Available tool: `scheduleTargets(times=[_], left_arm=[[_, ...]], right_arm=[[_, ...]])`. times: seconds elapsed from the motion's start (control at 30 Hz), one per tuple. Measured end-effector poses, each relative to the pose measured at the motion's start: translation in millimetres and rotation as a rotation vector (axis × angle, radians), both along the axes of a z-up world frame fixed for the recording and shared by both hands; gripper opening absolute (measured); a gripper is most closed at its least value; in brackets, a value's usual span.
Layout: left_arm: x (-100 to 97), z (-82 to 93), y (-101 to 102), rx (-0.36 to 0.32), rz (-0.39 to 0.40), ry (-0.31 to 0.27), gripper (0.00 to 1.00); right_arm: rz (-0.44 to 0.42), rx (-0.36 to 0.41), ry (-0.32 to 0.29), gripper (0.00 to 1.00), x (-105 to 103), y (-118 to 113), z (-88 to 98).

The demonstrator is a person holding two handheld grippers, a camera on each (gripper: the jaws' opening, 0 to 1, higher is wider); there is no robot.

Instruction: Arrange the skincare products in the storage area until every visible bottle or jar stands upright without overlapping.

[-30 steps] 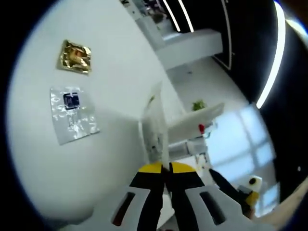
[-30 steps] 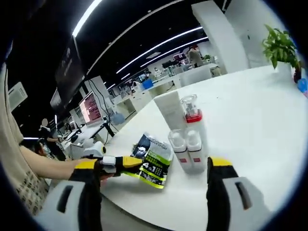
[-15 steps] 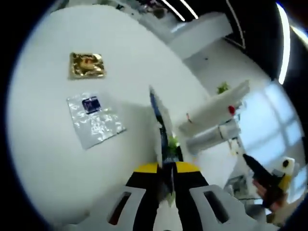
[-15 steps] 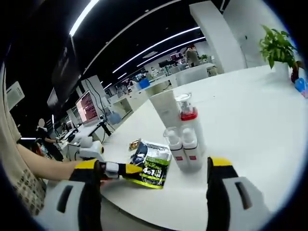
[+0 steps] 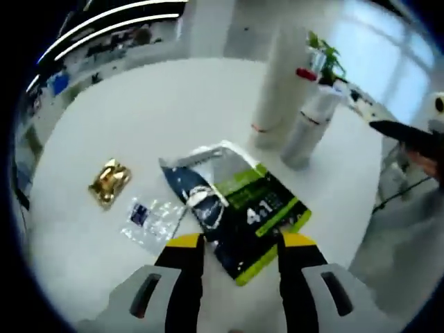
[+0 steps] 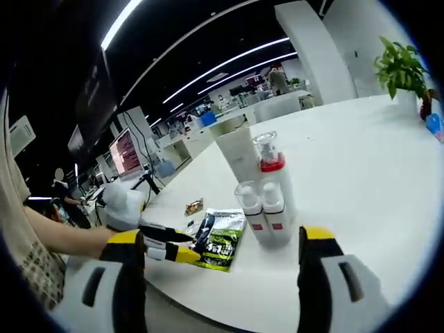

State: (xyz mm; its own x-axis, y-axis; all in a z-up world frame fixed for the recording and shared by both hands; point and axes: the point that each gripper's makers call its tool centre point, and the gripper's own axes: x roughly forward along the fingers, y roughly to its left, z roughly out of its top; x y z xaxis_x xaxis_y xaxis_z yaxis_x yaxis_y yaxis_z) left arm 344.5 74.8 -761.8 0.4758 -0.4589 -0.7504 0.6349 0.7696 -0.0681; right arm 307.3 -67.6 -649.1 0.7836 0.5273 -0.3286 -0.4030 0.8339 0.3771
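A dark blue and green pouch [image 5: 239, 201] marked "4in1" lies flat on the white table [image 5: 139, 111]. My left gripper [image 5: 239, 244] stands open just before its near edge, holding nothing. Beyond the pouch stand a tall white tube [image 5: 277, 83] and a bottle with a red collar [image 5: 312, 111]. In the right gripper view the same pouch [image 6: 223, 239] lies beside two small clear-capped bottles [image 6: 262, 208], a red-collared pump bottle [image 6: 272, 166] and the white tube [image 6: 237, 156], all upright. My right gripper [image 6: 220, 237] hangs open and empty in front of them, with the left gripper [image 6: 186, 247] at the pouch's edge.
A gold sachet [image 5: 109, 182] and a clear sachet with a blue square [image 5: 149, 218] lie left of the pouch. A potted plant [image 6: 402, 66] stands at the table's far right. A person's arm [image 6: 62, 239] reaches in from the left. Desks and monitors fill the room behind.
The pouch, held on edge in the shut left gripper before, now lies flat on the table. The left gripper has opened and let it go.
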Motion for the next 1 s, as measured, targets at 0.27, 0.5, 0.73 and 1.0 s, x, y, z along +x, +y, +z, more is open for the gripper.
scheduleTargets(times=[0.27, 0.5, 0.73, 1.0], left_arm=[[22.7, -2.0, -18, 0.059, -0.142, -0.081, 0.53], [27.7, -16.1, -18, 0.080, -0.145, -0.029, 0.57], [31.4, -14.5, -26, 0.059, -0.175, -0.038, 0.59], [35.0, -13.7, -29, 0.051, -0.213, -0.045, 0.59]], right_arm=[[0.001, -0.013, -0.003, 0.92, 0, -1, -1.5], [-0.004, -0.016, -0.006, 0.92, 0, -2, -1.8], [-0.008, -0.019, -0.006, 0.92, 0, -2, -1.9], [-0.009, -0.020, -0.006, 0.92, 1, -2, -2.0]])
